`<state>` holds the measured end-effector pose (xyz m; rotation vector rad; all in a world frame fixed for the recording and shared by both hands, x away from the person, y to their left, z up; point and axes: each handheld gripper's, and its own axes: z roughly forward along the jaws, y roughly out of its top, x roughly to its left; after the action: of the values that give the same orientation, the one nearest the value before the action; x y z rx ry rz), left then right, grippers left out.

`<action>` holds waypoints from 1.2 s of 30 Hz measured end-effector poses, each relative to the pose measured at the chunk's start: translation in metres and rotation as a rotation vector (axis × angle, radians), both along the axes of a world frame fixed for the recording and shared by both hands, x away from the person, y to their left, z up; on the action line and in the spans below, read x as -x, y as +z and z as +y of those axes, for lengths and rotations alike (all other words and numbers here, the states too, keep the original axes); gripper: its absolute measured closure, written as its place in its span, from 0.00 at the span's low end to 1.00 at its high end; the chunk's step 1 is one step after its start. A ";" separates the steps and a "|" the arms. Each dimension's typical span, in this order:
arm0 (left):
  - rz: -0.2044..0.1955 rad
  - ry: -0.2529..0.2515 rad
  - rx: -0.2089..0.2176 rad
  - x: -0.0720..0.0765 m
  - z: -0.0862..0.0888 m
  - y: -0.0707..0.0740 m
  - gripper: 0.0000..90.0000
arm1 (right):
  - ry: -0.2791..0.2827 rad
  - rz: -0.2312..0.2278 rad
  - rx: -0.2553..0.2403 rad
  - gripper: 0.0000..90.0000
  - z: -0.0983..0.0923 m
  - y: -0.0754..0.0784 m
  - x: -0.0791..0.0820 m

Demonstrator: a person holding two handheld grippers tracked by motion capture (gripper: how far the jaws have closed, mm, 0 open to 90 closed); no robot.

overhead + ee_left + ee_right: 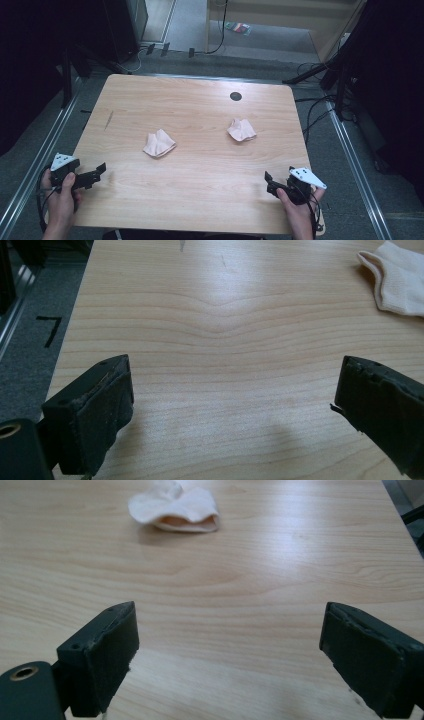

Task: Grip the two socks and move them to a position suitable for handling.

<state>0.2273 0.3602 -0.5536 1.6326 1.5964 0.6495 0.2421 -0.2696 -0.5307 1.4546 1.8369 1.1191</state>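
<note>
While both grippers rest low on the table (200, 200), jaws apart and holding nothing, the left sock (159, 144) lies at two o'clock from the left gripper (99, 171), the right sock (241, 130) at eleven o'clock from the right gripper (270, 181).

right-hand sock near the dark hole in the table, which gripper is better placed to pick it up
Right. The right gripper is open on the same side as that sock, which lies ahead of its jaws. The left gripper sits across the table, nearer the other sock.
</note>
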 end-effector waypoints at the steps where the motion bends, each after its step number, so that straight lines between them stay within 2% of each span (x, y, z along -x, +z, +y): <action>1: 0.002 0.000 0.000 0.000 0.000 0.000 0.03 | -0.005 0.002 -0.021 0.09 0.002 0.004 -0.001; 7: 0.001 0.004 -0.001 0.000 0.000 0.000 0.03 | 0.005 0.000 -0.038 0.10 0.016 0.018 -0.008; 19: -0.002 0.004 0.003 0.000 0.000 0.000 0.03 | 0.100 -0.011 -0.010 0.10 0.062 0.042 -0.024; 23: 0.001 0.000 0.005 0.000 0.000 0.000 0.03 | 0.119 -0.003 -0.020 0.11 0.075 0.045 -0.028; 28: 0.003 -0.004 0.009 -0.001 0.001 0.000 0.03 | 0.160 0.006 -0.008 0.13 0.099 0.047 -0.034; 30: 0.001 -0.006 0.007 -0.001 0.001 0.000 0.03 | 0.168 0.008 -0.004 0.13 0.104 0.048 -0.035; 31: 0.001 -0.007 0.007 -0.001 0.001 0.000 0.03 | 0.184 0.010 -0.002 0.13 0.112 0.049 -0.037; 36: 0.003 -0.013 0.007 0.000 0.001 0.000 0.03 | 0.212 0.011 0.005 0.14 0.127 0.049 -0.040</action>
<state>0.2278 0.3613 -0.5535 1.6386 1.5864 0.6347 0.2824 -0.1427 -0.4816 1.2884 2.0368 1.2064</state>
